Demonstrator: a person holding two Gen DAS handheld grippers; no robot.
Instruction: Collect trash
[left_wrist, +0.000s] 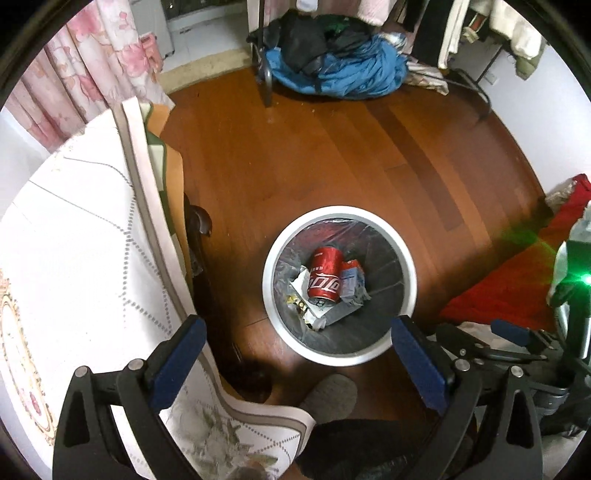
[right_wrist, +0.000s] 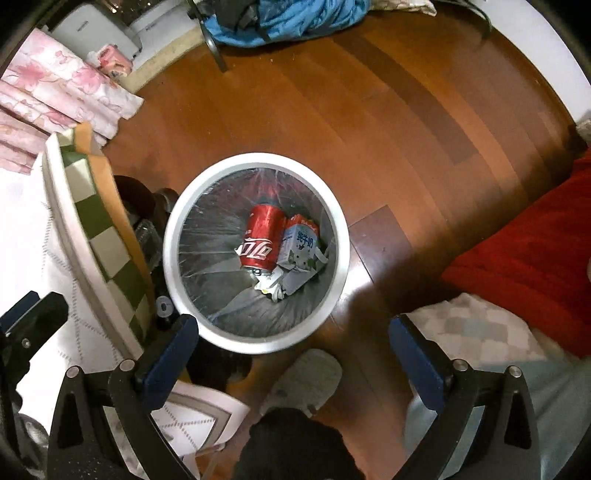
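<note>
Bin (left_wrist: 338, 354) w/ white rim and clear liner stands on wood floor (left_wrist: 332, 147); it is the ref. point for everything below. Inside bin: red cola can (left_wrist: 325, 278) lying on its side, milk carton (right_wrist: 301, 247) touching can on the side away from the table, crumpled paper (right_wrist: 271, 286) under and in front of both.

My left gripper (left_wrist: 295, 363) hangs above bin's near edge, both blue pads spread wide, nothing between them. My right gripper (right_wrist: 293, 354) also hangs above bin's near rim, pads likewise wide apart, holding nothing.

Table w/ white patterned cloth (left_wrist: 74, 240) sits just beside bin, on my left. Red fabric (right_wrist: 524, 251) lies on the opp. side of bin. Blue clothing pile (left_wrist: 347, 70) lies well beyond bin's far side. Grey slipper (right_wrist: 306, 380) on floor just short of bin.
</note>
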